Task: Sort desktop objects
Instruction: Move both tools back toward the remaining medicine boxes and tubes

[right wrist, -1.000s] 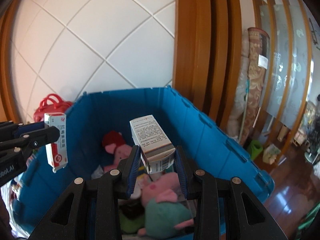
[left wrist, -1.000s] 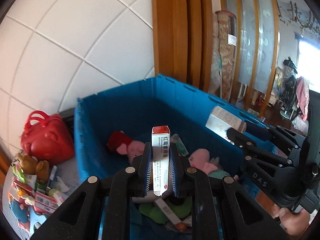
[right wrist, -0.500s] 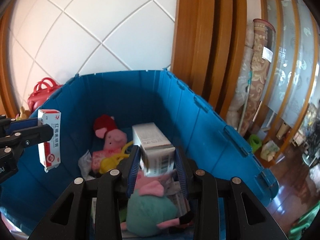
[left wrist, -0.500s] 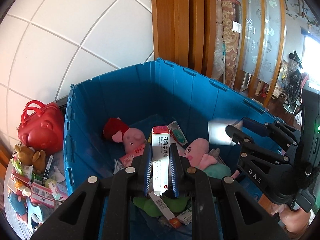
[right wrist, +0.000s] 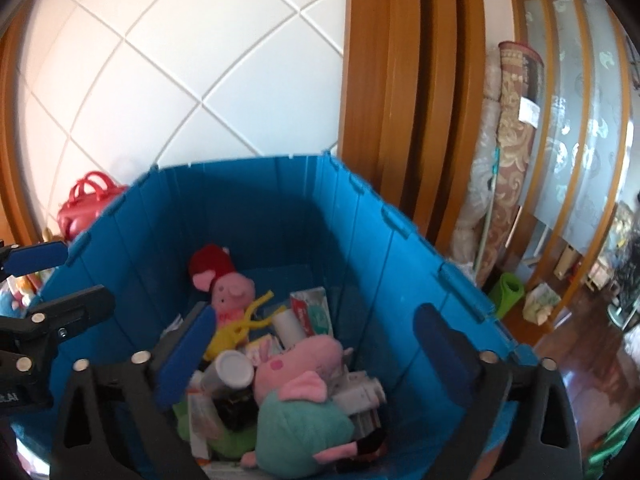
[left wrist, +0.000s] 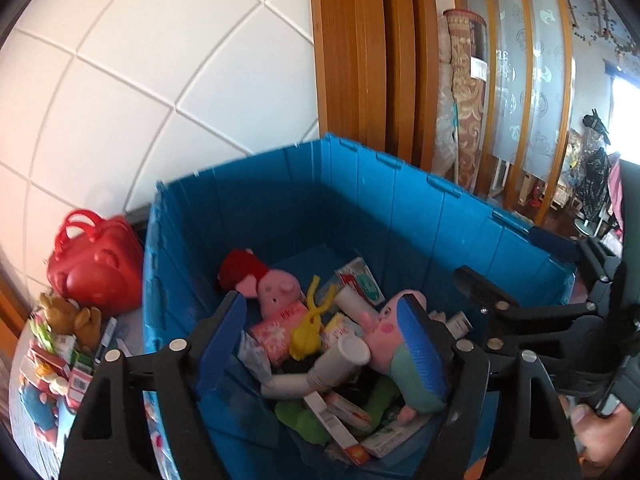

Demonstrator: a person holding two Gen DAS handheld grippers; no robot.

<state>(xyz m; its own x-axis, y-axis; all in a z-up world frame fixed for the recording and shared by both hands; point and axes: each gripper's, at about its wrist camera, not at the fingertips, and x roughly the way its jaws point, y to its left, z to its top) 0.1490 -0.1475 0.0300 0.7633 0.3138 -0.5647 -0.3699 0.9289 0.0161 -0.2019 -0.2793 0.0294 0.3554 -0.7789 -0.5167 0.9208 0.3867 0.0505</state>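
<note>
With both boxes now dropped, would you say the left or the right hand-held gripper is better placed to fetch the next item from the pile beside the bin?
Probably the left hand-held gripper: its jaws have just opened, nothing between them, and the leftover pile lies on its side, outside the blue bin. The right hand-held gripper, also empty, sits farther off.

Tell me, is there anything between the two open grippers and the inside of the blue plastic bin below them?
Nothing visible. The left gripper and right gripper stand open and empty over the blue plastic bin, whose top is uncovered.

Blue crate [left wrist: 400, 208] — toys, boxes inside
</note>
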